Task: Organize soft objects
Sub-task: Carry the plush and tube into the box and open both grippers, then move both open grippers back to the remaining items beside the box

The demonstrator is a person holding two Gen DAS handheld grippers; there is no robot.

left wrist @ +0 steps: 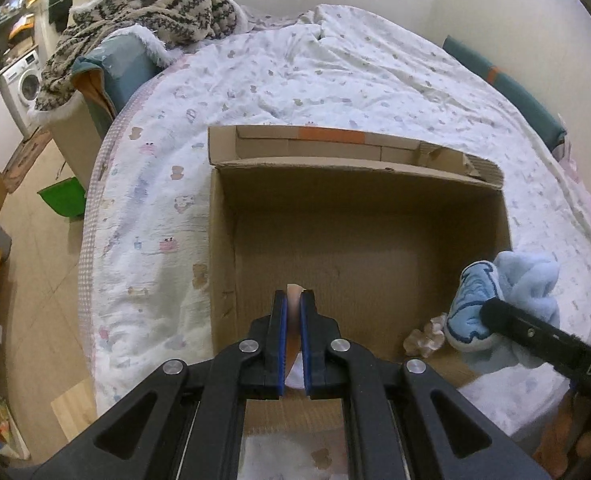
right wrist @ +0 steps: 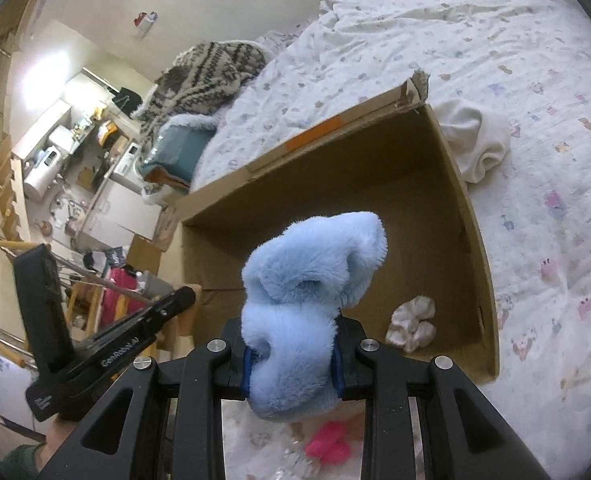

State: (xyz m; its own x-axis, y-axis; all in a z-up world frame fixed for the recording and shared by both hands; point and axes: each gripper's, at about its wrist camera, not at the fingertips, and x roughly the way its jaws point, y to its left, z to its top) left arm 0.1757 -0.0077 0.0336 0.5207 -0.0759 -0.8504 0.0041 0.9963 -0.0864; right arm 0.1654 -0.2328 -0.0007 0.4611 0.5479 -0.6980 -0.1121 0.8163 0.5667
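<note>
An open cardboard box (left wrist: 223, 240) lies on the bed, also in the right wrist view (right wrist: 475, 240). My left gripper (left wrist: 293, 300) is shut on the box's near flap (left wrist: 294, 344) at its near edge. My right gripper (right wrist: 291, 360) is shut on a fluffy light blue plush toy (right wrist: 311, 280) and holds it over the box's near edge; the toy also shows in the left wrist view (left wrist: 507, 296). A small cream scrunchie (right wrist: 413, 322) lies inside the box near its corner, also in the left wrist view (left wrist: 425, 336).
A white folded cloth (right wrist: 475, 140) lies on the bed beyond the box. A pink soft item (right wrist: 329, 446) lies on the bed under my right gripper. A patterned knit blanket (left wrist: 143, 16) is heaped at the bed's head. A green bin (left wrist: 63, 200) stands on the floor.
</note>
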